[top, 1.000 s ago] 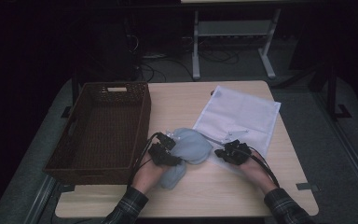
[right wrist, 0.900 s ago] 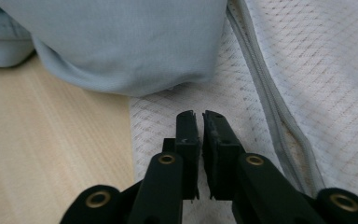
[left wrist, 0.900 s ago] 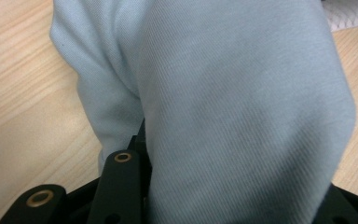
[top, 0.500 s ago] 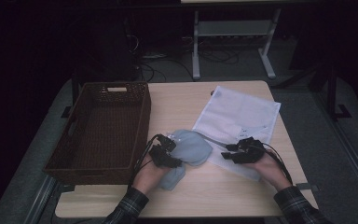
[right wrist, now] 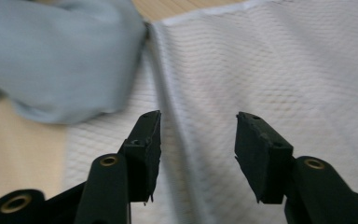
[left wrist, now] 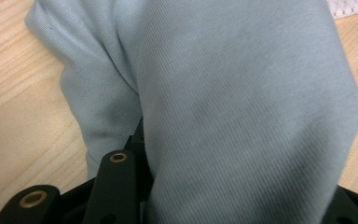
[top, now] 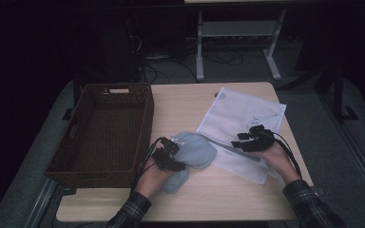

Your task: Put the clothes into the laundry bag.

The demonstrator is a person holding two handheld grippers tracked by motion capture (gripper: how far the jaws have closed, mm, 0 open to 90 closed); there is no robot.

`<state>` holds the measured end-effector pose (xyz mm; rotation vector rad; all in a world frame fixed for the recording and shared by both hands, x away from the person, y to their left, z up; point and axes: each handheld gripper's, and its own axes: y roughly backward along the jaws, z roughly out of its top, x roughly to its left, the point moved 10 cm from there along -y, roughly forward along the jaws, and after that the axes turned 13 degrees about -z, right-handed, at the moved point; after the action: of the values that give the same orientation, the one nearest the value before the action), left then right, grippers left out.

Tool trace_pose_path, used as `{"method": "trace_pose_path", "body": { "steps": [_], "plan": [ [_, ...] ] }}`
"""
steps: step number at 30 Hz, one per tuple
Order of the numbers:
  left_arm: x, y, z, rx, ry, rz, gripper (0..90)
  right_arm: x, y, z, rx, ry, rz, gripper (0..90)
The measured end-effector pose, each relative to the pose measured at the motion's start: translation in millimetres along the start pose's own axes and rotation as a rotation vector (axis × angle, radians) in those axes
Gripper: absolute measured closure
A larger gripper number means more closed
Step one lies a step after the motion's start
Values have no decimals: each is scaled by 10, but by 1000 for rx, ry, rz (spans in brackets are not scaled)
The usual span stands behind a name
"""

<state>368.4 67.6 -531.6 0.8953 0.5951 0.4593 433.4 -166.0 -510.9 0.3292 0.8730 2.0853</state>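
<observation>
High view puts the left hand-held gripper [top: 171, 156] clamped on the blue cloth [top: 196, 151] mid-bench beside the wicker basket [top: 105, 130], left gripper view confirms cloth between its jaws, and right gripper view shows the right hand-held gripper [right wrist: 198, 140], jaws just opened and empty, over the white mesh bag [right wrist: 279, 74], probably next gripping its mouth.

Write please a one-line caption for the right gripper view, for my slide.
Right gripper, jaws open with nothing between them, above the white mesh bag, beside the light blue cloth.
</observation>
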Motion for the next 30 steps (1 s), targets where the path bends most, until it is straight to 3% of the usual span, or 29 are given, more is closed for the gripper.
{"method": "trace_pose_path", "body": {
  "steps": [4,5,8,11,20,25,30],
  "plan": [
    [0,-2,0,-2,2,0,564,-47,-116,57,-30,-34,24,514],
    [0,-2,0,-3,2,0,564,-33,-166,22,-1,-12,32,502],
    [0,-3,0,-3,1,0,563,17,-211,-14,12,14,46,497],
    [-1,-4,0,-4,1,3,563,43,-254,-65,30,57,31,491],
    [-1,-5,0,-6,7,2,562,107,-277,-185,46,145,27,493],
    [0,-5,0,-7,8,1,563,77,-272,-169,39,144,-2,662],
    [0,-5,1,-8,10,-1,563,-24,-247,-111,11,79,-26,767]
  ]
}}
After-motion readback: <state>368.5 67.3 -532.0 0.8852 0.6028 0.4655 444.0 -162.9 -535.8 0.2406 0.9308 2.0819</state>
